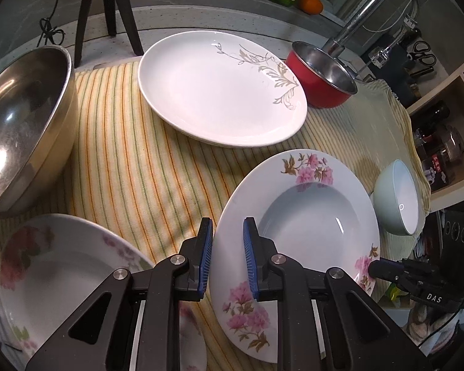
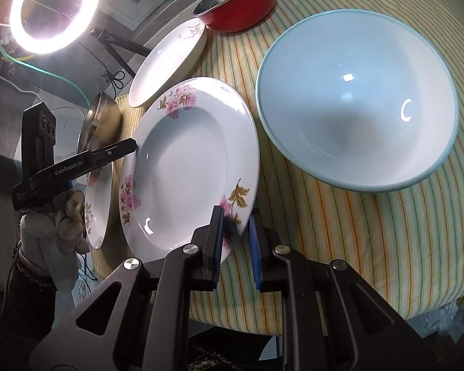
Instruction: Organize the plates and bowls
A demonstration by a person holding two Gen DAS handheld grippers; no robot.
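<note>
A deep white plate with pink flowers (image 1: 309, 225) (image 2: 185, 170) is held at two opposite spots on its rim. My left gripper (image 1: 228, 247) is shut on the near-left rim, its blue pads on either side of the edge; it also shows from the side (image 2: 134, 147). My right gripper (image 2: 235, 235) is shut on the rim by the brown leaf, and its tip shows in the left wrist view (image 1: 375, 267). A second floral plate (image 1: 62, 272) (image 2: 100, 198) lies on the cloth just left of the held one. A pale blue bowl (image 1: 399, 198) (image 2: 355, 99) stands to the right.
On the striped cloth (image 1: 133, 154) sit a white plate with grey leaves (image 1: 216, 92), a steel bowl (image 1: 21, 123) at the left and a red pot (image 1: 321, 86) by the faucet (image 1: 371, 9). A ring light (image 2: 54, 9) glows beyond. A gloved hand (image 2: 65, 216) holds the left gripper.
</note>
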